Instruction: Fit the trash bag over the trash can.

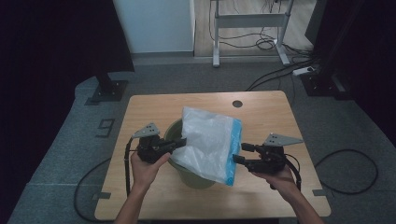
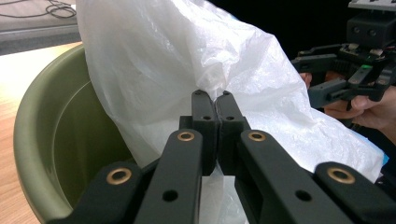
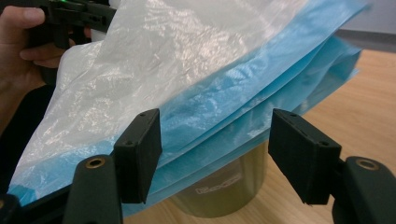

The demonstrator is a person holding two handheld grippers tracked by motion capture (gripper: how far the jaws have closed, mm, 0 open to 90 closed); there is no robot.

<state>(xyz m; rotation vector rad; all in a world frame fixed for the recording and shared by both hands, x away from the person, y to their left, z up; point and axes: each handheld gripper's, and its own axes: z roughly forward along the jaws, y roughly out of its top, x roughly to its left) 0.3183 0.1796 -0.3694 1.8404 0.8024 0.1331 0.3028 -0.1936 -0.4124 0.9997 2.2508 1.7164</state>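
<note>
A white plastic bag [image 1: 208,140] with a blue band along one edge [image 1: 233,154] drapes over an olive-green bucket [image 1: 192,181] near the table's front. My left gripper [image 1: 183,141] is shut on the bag's white film at its left side; the left gripper view shows the pinch [image 2: 213,95] just above the bucket's rim [image 2: 51,135]. My right gripper [image 1: 238,153] is open at the bag's blue edge. In the right gripper view its jaws [image 3: 215,140] stand wide apart, with the blue folds [image 3: 261,93] just beyond them and untouched. The bucket [image 3: 224,191] stands below.
The wooden table [image 1: 154,107] has a round cable hole [image 1: 237,103] at the back. Beyond it stand a desk frame [image 1: 250,21], floor cables [image 1: 280,70] and a power strip [image 1: 306,71]. A dark stand base [image 1: 109,91] sits at the back left.
</note>
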